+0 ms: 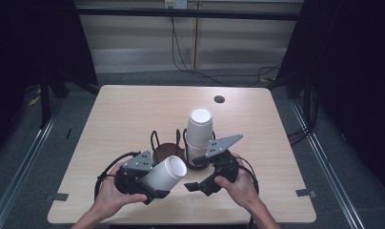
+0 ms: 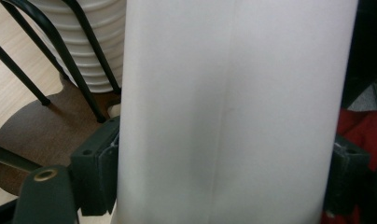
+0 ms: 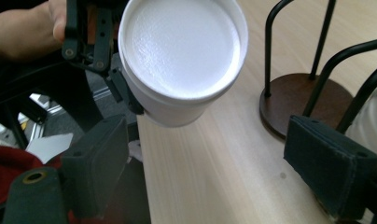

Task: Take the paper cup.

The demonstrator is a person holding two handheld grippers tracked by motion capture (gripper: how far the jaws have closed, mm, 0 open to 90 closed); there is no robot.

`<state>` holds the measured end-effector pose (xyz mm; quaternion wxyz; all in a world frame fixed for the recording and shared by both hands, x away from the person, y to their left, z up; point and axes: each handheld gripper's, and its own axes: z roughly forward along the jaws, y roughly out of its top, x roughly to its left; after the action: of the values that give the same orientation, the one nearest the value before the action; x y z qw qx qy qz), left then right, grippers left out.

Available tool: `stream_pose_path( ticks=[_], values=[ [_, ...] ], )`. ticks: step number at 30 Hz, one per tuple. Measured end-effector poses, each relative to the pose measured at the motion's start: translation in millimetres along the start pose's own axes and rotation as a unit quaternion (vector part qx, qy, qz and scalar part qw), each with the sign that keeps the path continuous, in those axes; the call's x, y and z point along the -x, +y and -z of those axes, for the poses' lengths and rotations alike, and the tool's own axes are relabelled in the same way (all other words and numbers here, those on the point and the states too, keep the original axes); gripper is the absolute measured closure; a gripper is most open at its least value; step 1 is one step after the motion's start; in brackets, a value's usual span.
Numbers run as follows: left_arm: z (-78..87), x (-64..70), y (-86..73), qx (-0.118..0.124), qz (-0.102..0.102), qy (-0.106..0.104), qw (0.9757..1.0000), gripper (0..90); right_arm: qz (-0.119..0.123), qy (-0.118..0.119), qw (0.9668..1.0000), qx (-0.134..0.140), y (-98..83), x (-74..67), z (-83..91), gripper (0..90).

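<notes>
At the near edge of the wooden table (image 1: 133, 109), the person's two hands are gripping the tools, with a red cloth (image 3: 9, 163) showing below the table edge in the right gripper view. Just beyond them a black wire cup holder (image 1: 167, 143) on a round brown base is standing, and a stack of white cups (image 1: 199, 131) is sitting in its right side, close behind the right gripper (image 1: 200, 183).

The left gripper (image 1: 155, 191) is clamping a single white foam cup (image 1: 164, 174) across its wall, jaws pressing both sides. The cup is lying tilted, its closed bottom pointing up and right toward the holder.

The right gripper is standing wide and, as far as the view shows, holding nothing, just right of the cup.
</notes>
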<state>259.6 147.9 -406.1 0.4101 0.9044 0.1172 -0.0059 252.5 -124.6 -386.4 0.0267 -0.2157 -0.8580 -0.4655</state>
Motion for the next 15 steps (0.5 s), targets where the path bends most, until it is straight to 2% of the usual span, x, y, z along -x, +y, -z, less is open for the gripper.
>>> stream_pose_path(
  ticks=[1, 2, 5, 6, 7, 8, 11, 12, 14, 15],
  values=[
    [0.0, 0.0, 0.0, 0.000, 0.000, 0.000, 1.0000, 18.5, 0.000, 0.000, 1.0000, 0.000, 0.0, 0.0, 0.0, 14.1],
    [-0.5, 0.8, 1.5, -0.013, -0.010, 0.002, 0.9999, 18.5, 0.005, -0.003, 0.9999, -0.014, -0.6, 0.0, -1.9, 14.1],
    [-1.5, 2.2, 2.6, -0.024, -0.020, -0.001, 0.9995, 18.6, 0.009, 0.000, 0.9996, -0.026, -0.7, -1.0, -4.1, 14.2],
    [-3.3, 4.6, 3.3, -0.033, -0.022, -0.002, 0.9992, 18.5, 0.019, 0.001, 0.9990, -0.039, -0.2, -2.3, -6.2, 14.2],
    [-3.3, 4.6, 3.3, -0.033, -0.022, -0.002, 0.9992, 18.5, 0.020, 0.002, 0.9990, -0.041, -0.1, -2.7, -6.5, 14.2],
    [-4.5, 5.7, 4.3, -0.043, -0.030, -0.001, 0.9986, 18.6, 0.023, 0.004, 0.9987, -0.046, 0.3, -3.3, -7.5, 14.2],
    [-5.8, 6.3, 4.8, -0.049, -0.031, -0.003, 0.9983, 18.6, 0.031, 0.005, 0.9980, -0.055, 0.7, -4.5, -8.7, 14.3],
    [-7.6, 6.7, 5.0, -0.062, -0.034, -0.004, 0.9975, 18.5, 0.039, 0.002, 0.9970, -0.066, 1.2, -5.9, -10.1, 14.3],
    [-8.4, 7.1, 5.1, -0.067, -0.035, -0.002, 0.9972, 18.6, 0.041, 0.002, 0.9967, -0.071, 1.5, -6.4, -10.2, 14.3],
    [-9.3, 7.9, 5.2, -0.073, -0.036, 0.001, 0.9967, 18.6, 0.043, 0.000, 0.9958, -0.081, 2.2, -8.1, -11.5, 14.4]
  ],
)
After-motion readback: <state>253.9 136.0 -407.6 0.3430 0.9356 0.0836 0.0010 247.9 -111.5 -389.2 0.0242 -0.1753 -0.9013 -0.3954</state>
